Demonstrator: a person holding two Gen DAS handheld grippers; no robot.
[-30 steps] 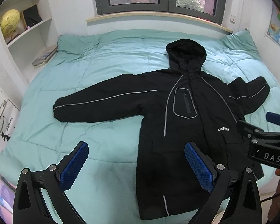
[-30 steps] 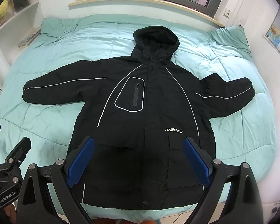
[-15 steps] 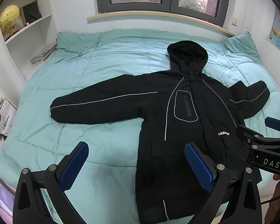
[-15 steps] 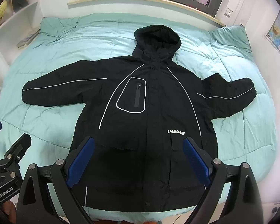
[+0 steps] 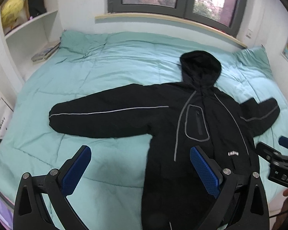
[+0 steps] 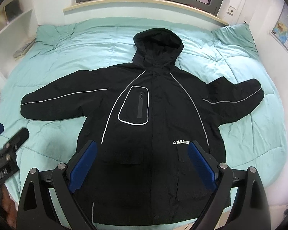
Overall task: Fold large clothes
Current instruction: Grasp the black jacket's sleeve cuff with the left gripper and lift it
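The black jacket point(image 6: 151, 126) lies flat, not folded yet. Both the left gripper point(image 5: 138, 170) and right gripper point(image 6: 142, 164) are spread wide, holding nothing. Next, I think, grab a sleeve.

Each black gripper point(image 5: 140, 169) point(image 6: 142, 167) carries blue textured pads point(image 5: 76, 170), silver screws and white lettering.

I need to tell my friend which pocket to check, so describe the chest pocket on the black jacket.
On the mint green quilt lies a black hooded jacket, spread face up. Below the hood, beside the centre front, is the chest pocket. Unlike the plain lower pockets, it has a bright reflective outline and a vertical zip.
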